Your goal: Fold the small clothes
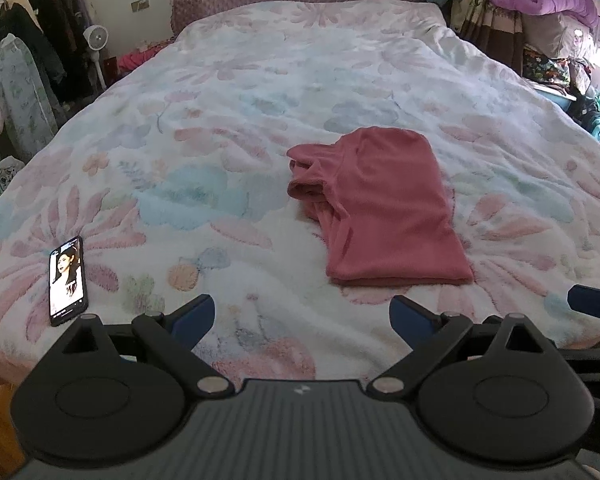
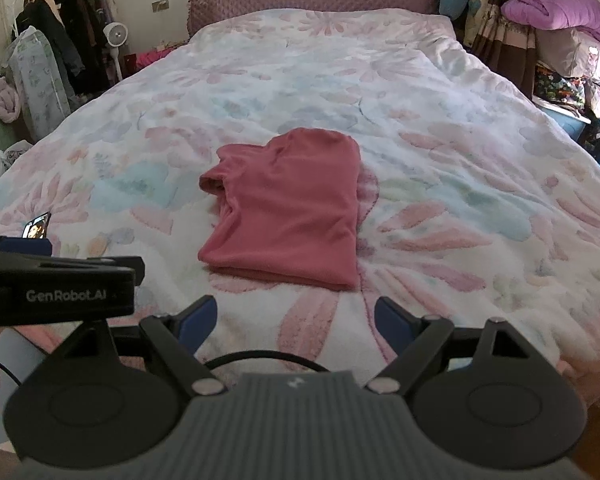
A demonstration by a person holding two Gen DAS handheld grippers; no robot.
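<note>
Looking down the left wrist view: left gripper [image 1: 302,316] hangs above the near edge of the bed [image 1: 260,80], fingers spread wide, nothing between them. Pink garment [image 1: 380,208] lies flat on the floral blanket, ahead and slightly right, well apart from the fingertips. It reads as already folded into a rough rectangle, with a sleeve or collar bundle poking out at its far-left corner. Phone [image 1: 68,280] sits on the blanket to the left, screen lit, clear of the garment. One blue finger of the right gripper [image 1: 594,306] shows at the right edge.

Right wrist view: right gripper [image 2: 296,318] also wide, empty, near the bed edge. Garment [image 2: 284,204] dead ahead, not touched. Left gripper body crosses the left edge of frame.

Judgement: between folds, or near done. Next move, if any: pinch the near hem corners with both grippers and carry them over to the far edge; tuck the loose bundle first.
</note>
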